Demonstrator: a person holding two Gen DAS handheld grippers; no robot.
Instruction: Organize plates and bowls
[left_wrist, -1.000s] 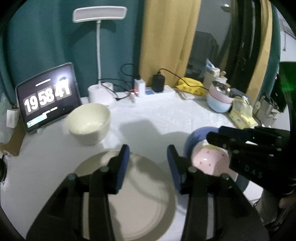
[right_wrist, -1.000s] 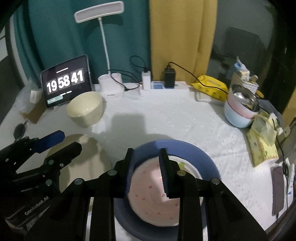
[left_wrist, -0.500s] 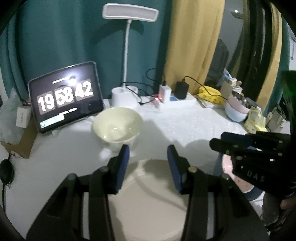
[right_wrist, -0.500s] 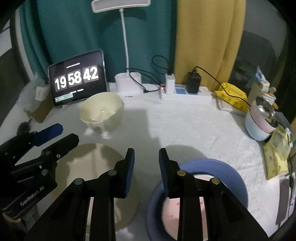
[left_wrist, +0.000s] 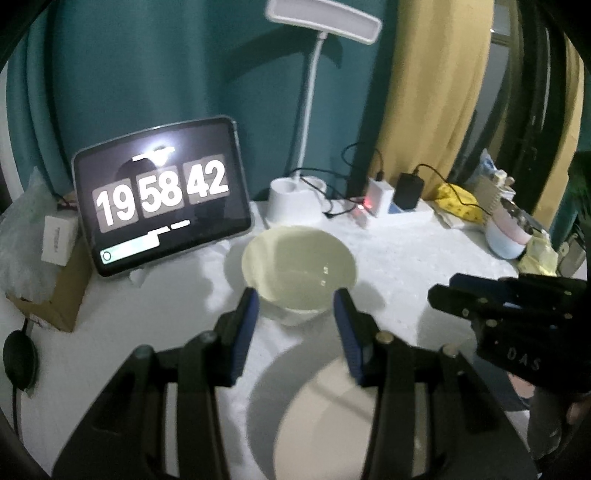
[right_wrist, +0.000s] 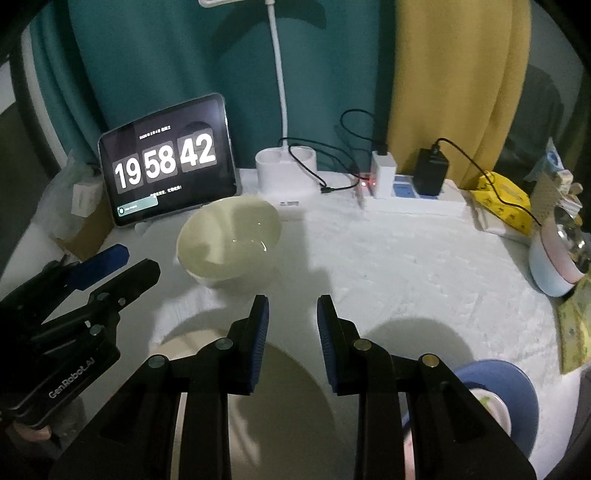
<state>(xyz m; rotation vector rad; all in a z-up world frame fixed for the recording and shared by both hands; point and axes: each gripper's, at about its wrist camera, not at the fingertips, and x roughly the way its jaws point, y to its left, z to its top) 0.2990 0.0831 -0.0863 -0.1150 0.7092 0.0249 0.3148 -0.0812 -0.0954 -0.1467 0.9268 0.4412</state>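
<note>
The left gripper (left_wrist: 295, 299) hung with its jaws wide and empty, lined up on the near rim of the pale-yellow glazed ceramic bowl (left_wrist: 299, 267) by the tablet clock (left_wrist: 162, 194), probably to seat a finger over the wall. The right gripper (right_wrist: 291, 306) hovered half-open, holding nothing, above the white tablecloth (right_wrist: 406, 266). Below them lay the round beige plate (left_wrist: 325, 417), a likely base for the bowl, and the blue plate (right_wrist: 491, 373) sat right.

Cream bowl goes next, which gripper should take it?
Left. The left gripper is open with the cream bowl framed between its fingers. The right gripper is open too, but the bowl sits off to its left.
</note>
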